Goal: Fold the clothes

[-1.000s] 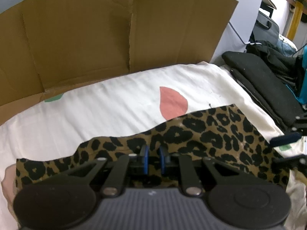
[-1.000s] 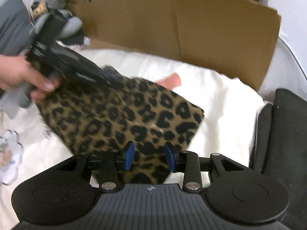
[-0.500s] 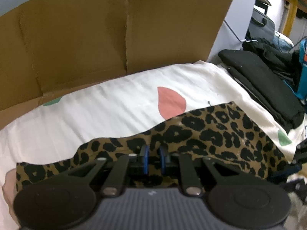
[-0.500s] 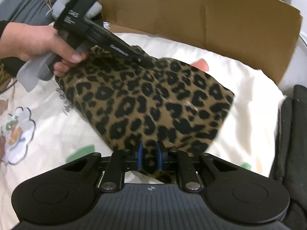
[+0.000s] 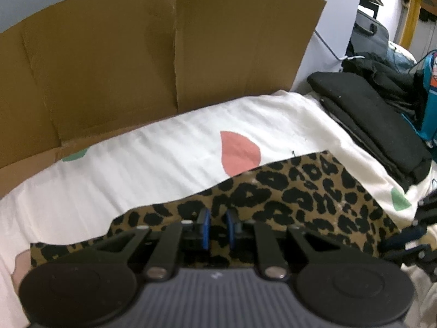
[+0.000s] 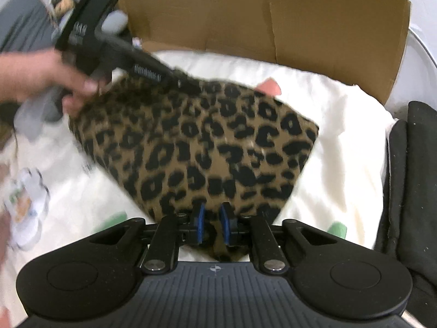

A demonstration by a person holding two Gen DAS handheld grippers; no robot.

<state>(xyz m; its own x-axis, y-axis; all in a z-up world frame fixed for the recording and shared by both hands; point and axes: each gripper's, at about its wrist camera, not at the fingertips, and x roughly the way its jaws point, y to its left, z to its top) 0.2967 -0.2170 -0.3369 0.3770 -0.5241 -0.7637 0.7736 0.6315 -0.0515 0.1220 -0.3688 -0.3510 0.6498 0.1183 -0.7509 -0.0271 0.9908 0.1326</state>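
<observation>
A leopard-print cloth [image 5: 286, 194] lies on a cream bedsheet [image 5: 153, 164]; it also shows in the right wrist view [image 6: 207, 147]. My left gripper [image 5: 218, 228] is shut on the cloth's near edge. My right gripper [image 6: 210, 222] is shut on the cloth's other corner and holds it a little off the sheet. The right gripper shows at the right edge of the left wrist view [image 5: 409, 235]. The left gripper and the hand that holds it show in the right wrist view [image 6: 114, 52], blurred by motion.
A brown cardboard sheet [image 5: 164, 63] stands behind the bed. Folded black clothes [image 5: 382, 125] are stacked at the right of the bed, also in the right wrist view [image 6: 412, 180]. A flower-shaped print [image 6: 24, 213] marks the sheet at left.
My right gripper closed on the cloth's corner and lifted it. The left gripper pulled its end up and across, and the cloth is now stretched between both.
</observation>
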